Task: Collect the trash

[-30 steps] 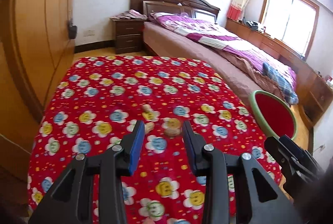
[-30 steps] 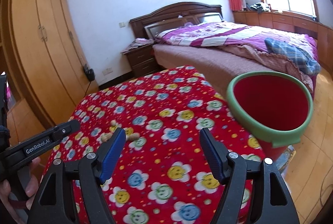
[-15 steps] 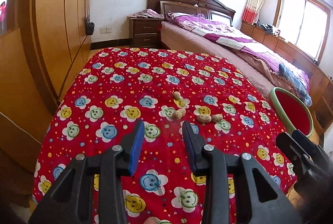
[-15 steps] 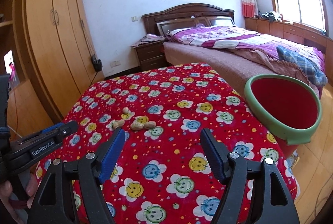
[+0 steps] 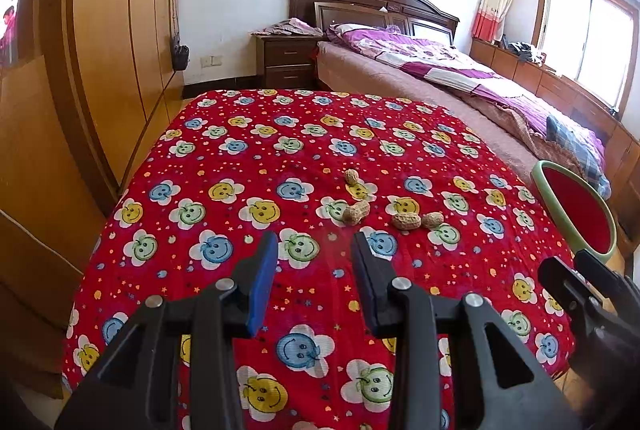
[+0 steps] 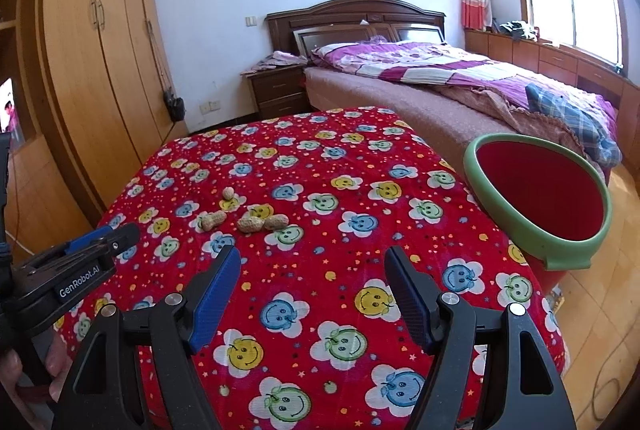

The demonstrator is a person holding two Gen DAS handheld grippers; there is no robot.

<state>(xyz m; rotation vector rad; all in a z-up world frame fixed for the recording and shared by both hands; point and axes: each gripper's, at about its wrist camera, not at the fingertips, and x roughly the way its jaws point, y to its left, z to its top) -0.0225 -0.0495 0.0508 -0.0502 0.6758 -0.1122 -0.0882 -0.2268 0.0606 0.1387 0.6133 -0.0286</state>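
Peanuts [image 5: 355, 212] on the red blanket [image 5: 248, 166] are not yet picked. Left gripper [image 5: 314, 278] and right gripper [image 6: 312, 284] are held near them, jaws apart. Next, one peanut must be pinched and dropped in the red bin [image 6: 520, 226] beside them.

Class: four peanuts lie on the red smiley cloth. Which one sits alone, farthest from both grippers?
The small round peanut at the far end; the other three lie in a rough row nearer the grippers, two of them touching.

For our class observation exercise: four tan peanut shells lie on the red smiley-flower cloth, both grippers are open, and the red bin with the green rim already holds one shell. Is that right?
Not quite. The right wrist view shows the red bin with the green rim holding no shell. The four tan peanut shells do lie on the red smiley-flower cloth, and the left gripper and right gripper are open.
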